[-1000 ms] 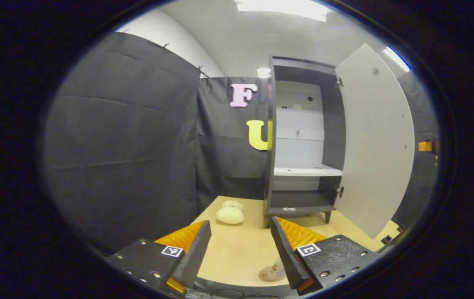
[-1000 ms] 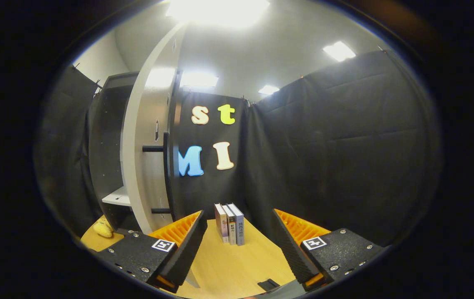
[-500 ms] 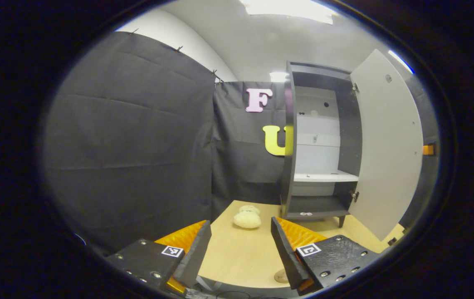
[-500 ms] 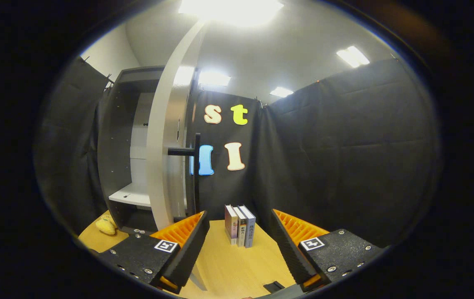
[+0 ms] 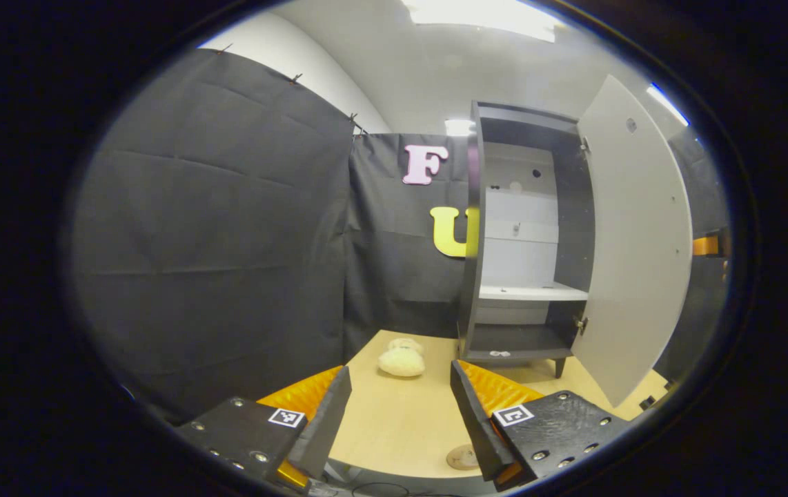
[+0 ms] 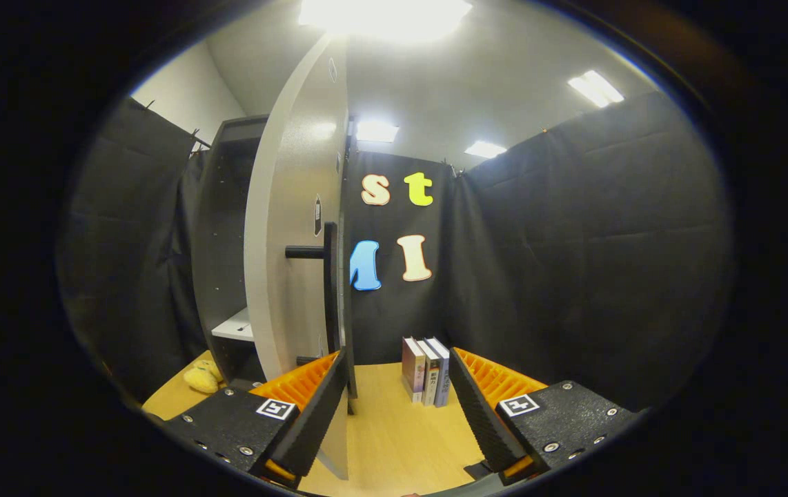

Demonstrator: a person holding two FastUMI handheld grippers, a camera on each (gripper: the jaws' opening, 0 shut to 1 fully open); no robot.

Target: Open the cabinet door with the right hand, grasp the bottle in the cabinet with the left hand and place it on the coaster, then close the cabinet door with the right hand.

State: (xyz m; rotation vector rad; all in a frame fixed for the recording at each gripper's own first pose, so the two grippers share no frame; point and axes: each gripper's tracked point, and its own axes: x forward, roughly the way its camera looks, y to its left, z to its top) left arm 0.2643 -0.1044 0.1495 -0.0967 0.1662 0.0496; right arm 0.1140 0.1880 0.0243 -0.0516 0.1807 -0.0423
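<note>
While the cabinet door (image 5: 632,241) stands open at far right, the left hand-held gripper (image 5: 401,421) (fingers spread, empty) hovers over bare tabletop (image 5: 401,421), coaster (image 5: 463,457) just beside its right finger.

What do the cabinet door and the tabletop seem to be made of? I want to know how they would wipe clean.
The pale grey cabinet door looks like laminated board with a smooth matte face: flat, even colour, with small hardware holes. The light tan tabletop looks like wood or wood-look laminate: faint grain shows, with a slight sheen. Which of the two it is cannot be told.
</note>
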